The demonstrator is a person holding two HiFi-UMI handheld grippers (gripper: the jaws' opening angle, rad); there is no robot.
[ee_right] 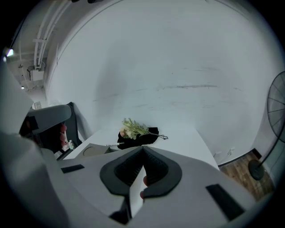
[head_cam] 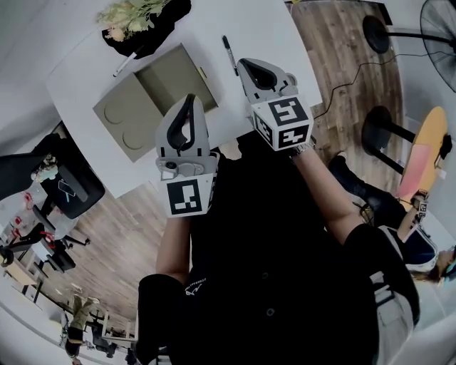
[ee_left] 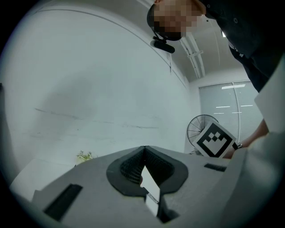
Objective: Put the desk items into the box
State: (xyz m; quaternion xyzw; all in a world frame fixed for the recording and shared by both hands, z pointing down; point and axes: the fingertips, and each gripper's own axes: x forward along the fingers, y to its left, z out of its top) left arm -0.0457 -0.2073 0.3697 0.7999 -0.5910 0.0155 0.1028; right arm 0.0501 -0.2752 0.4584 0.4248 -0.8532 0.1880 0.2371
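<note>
Head view: L gripper point(head_cam: 189, 101) & R gripper point(head_cam: 247, 65) held side by side over near edge of white table point(head_cam: 263, 28), not touching each other. In both gripper views, jaws closed tip to tip, nothing gripped. Open cardboard box point(head_cam: 171, 82) on table, just beyond L gripper. Black marker point(head_cam: 229, 53) lying to the right of box, near R gripper tip. White pen point(head_cam: 125, 65) between box & black cloth point(head_cam: 160, 25). Flowers point(head_cam: 132, 16) on the cloth, at far edge.
</note>
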